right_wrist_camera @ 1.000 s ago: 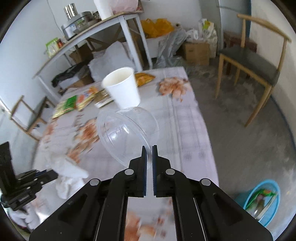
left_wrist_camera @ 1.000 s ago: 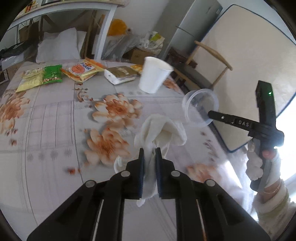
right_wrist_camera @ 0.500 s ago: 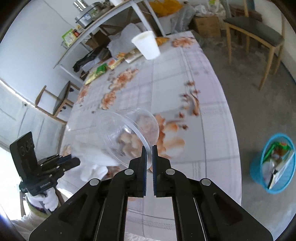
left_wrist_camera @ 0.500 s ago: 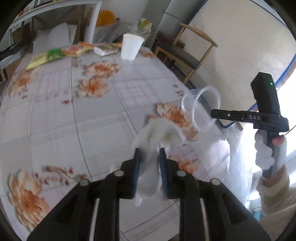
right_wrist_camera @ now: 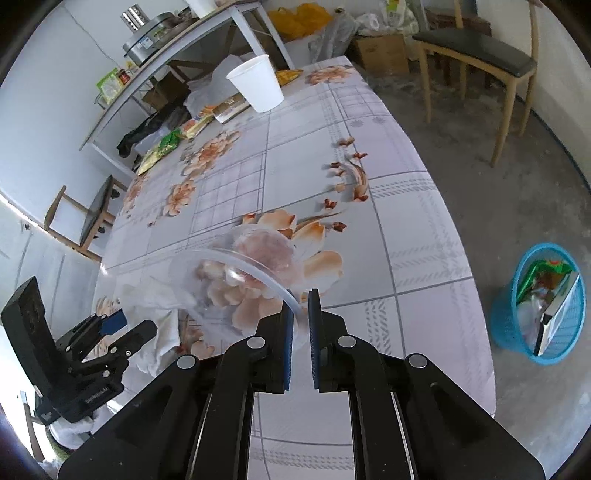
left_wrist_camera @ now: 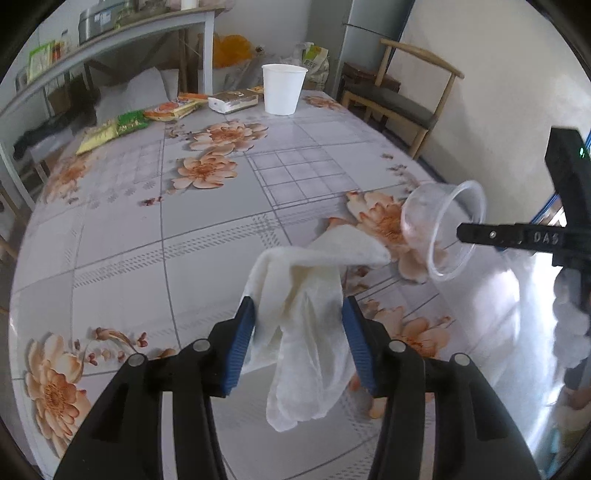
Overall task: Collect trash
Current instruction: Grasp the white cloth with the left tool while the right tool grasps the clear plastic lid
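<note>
Over floral table [left_wrist_camera: 207,236]: left gripper [left_wrist_camera: 298,325] parting around tissue [left_wrist_camera: 306,295]; right gripper [right_wrist_camera: 300,314] loosening on clear cup [right_wrist_camera: 236,273].

A table [left_wrist_camera: 221,229] fills the scene. At its far end stands a paper cup [left_wrist_camera: 283,88], with a small box [left_wrist_camera: 232,100] just left of it and snack packets [left_wrist_camera: 122,127] further left along the far edge. Behind the table runs a shelf [left_wrist_camera: 122,33]; a chair [left_wrist_camera: 399,103] stands off its far right corner. On the floor to the right of the table sits a waste basket [right_wrist_camera: 543,302] with rubbish in it.
</note>
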Demonstrator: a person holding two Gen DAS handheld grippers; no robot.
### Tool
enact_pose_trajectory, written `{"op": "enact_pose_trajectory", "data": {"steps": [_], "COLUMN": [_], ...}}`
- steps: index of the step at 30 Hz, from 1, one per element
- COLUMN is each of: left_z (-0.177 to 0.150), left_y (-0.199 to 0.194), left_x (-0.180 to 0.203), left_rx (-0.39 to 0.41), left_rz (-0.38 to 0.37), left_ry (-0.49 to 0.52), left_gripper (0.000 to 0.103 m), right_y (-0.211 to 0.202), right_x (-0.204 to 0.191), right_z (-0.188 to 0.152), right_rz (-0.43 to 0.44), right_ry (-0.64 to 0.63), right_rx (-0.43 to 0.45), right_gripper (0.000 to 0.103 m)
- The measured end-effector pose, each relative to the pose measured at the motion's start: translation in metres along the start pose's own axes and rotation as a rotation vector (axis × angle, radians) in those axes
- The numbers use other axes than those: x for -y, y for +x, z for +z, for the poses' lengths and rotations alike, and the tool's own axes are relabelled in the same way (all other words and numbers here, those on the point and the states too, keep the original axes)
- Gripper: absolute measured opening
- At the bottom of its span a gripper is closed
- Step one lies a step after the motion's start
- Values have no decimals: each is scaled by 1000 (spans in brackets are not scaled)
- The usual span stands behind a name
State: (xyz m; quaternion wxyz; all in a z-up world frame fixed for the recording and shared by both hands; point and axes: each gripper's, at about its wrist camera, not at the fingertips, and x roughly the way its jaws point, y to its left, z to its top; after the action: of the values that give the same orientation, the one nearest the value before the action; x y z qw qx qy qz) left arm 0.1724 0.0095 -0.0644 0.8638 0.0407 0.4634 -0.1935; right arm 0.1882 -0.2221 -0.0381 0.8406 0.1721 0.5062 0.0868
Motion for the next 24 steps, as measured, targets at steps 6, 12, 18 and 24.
{"op": "enact_pose_trajectory", "data": {"steps": [6,12,18,24], "left_z": [-3,-4,-4,-3], "left_y": [3,1,-4,-11], "left_x": [4,7,11,14], "left_rx": [7,19,35,56], "left_rz": [54,84,95,110], "left_ry": [18,39,46,58], "left_gripper": [31,20,14,13], "right_y": [-1,-4,-11,-17], "right_x": [4,5,5,5], "right_z": [-2,-3,-4,-3], "right_rz": [8,22,33,42], "right_ry": [22,33,35,34], "right_rx": [15,20,37,57], "right_gripper": [5,4,4,4]}}
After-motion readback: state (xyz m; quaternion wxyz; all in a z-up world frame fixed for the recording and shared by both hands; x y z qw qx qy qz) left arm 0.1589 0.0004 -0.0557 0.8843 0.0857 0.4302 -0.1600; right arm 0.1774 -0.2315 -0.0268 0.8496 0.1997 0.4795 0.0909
